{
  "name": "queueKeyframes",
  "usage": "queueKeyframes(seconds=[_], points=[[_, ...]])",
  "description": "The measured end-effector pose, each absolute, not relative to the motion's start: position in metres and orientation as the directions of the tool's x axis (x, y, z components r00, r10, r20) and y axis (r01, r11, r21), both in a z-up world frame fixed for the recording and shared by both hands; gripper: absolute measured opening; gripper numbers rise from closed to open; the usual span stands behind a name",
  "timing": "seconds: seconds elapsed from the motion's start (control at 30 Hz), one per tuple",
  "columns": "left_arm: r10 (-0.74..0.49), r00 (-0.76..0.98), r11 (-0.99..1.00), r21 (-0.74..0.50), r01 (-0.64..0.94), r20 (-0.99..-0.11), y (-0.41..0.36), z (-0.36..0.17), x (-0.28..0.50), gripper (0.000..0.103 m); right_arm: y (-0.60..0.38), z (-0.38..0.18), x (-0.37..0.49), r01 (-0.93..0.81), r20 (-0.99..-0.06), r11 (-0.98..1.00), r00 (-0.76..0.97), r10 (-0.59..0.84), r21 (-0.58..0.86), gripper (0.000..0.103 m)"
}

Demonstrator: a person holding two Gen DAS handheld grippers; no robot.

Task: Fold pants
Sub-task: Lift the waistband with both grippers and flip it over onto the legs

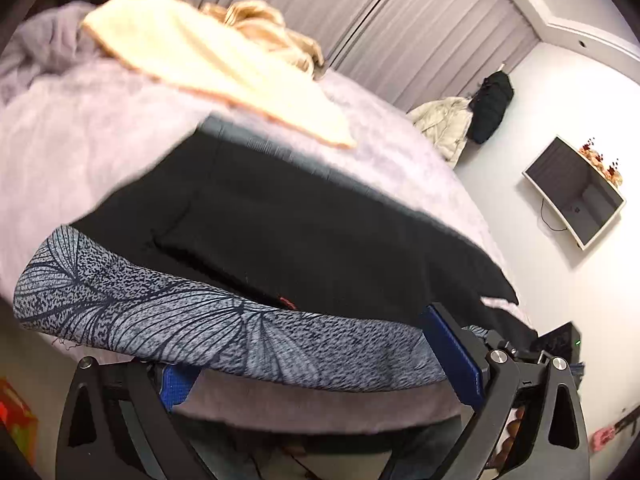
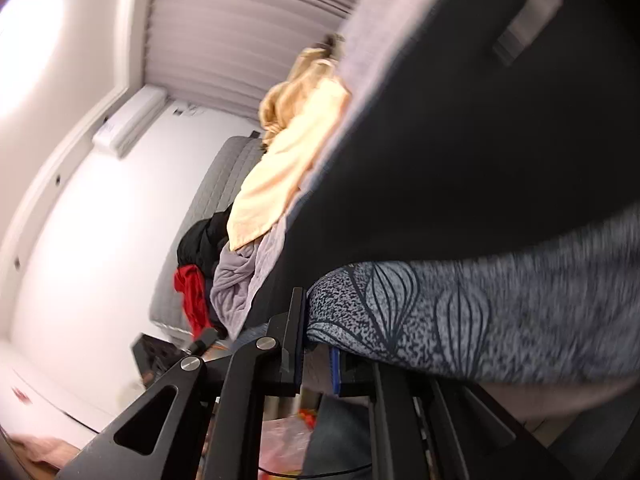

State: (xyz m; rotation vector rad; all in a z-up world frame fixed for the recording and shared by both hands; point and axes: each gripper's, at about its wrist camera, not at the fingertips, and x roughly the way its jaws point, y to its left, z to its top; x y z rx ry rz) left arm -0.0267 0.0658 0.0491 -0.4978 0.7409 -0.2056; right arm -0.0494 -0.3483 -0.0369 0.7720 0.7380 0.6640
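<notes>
Now | left tongs open around pants | right tongs gripping pants

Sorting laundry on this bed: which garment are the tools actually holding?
The grey leaf-patterned pants, stretched between both tools. The black garment and cream cloth lie flat on the bed, untouched.
</notes>
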Motion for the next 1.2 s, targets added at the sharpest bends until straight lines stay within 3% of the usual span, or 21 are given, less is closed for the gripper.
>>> queueKeyframes(seconds=[0.17, 0.27, 0.43, 0.57, 0.63, 0.7, 0.77, 0.87, 1.03, 1.2], points=[[-0.259, 0.801, 0.930, -0.364, 0.056, -0.540, 0.061, 0.100, 0.024, 0.101, -0.342, 0.048, 0.011, -0.409, -0.356, 0.641, 0.581, 0.732, 0.650, 0.011], [-0.215, 0.817, 0.951, -0.304, 0.051, -0.536, 0.063, 0.104, 0.071, 0.101, -0.328, 0.074, 0.068, -0.414, -0.438, 0.710, 0.578, 0.688, 0.570, 0.011], [-0.051, 0.744, 0.984, -0.160, -0.076, -0.666, 0.070, 0.046, 0.161, 0.101, -0.314, 0.045, 0.168, -0.306, -0.590, 0.781, 0.523, 0.615, 0.544, 0.015], [0.020, 0.581, 0.974, -0.116, -0.196, -0.813, 0.083, -0.023, 0.200, 0.101, -0.306, -0.034, 0.223, -0.154, -0.752, 0.857, 0.420, 0.507, 0.492, 0.016], [0.037, 0.594, 0.980, -0.087, -0.178, -0.804, 0.079, -0.017, 0.190, 0.101, -0.321, -0.057, 0.230, -0.103, -0.711, 0.806, 0.416, 0.567, 0.583, 0.020], [0.053, 0.607, 0.989, -0.040, -0.140, -0.793, 0.072, -0.005, 0.180, 0.101, -0.332, -0.058, 0.223, -0.107, -0.643, 0.738, 0.418, 0.641, 0.666, 0.045], [0.037, 0.625, 0.996, -0.021, -0.085, -0.780, 0.059, 0.016, 0.170, 0.101, -0.337, -0.048, 0.207, -0.126, -0.625, 0.724, 0.418, 0.659, 0.679, 0.059], [-0.043, 0.653, 0.999, -0.033, 0.028, -0.756, 0.019, 0.046, 0.167, 0.101, -0.352, -0.033, 0.154, -0.188, -0.539, 0.665, 0.449, 0.713, 0.723, 0.059], [-0.234, 0.642, 0.956, -0.054, 0.288, -0.730, -0.084, 0.059, 0.149, 0.101, -0.389, -0.033, 0.060, -0.115, -0.481, 0.617, 0.522, 0.704, 0.778, 0.059], [-0.347, 0.528, 0.882, -0.079, 0.465, -0.775, -0.183, 0.033, 0.138, 0.101, -0.457, -0.057, -0.014, 0.078, -0.548, 0.698, 0.684, 0.482, 0.712, 0.059]])
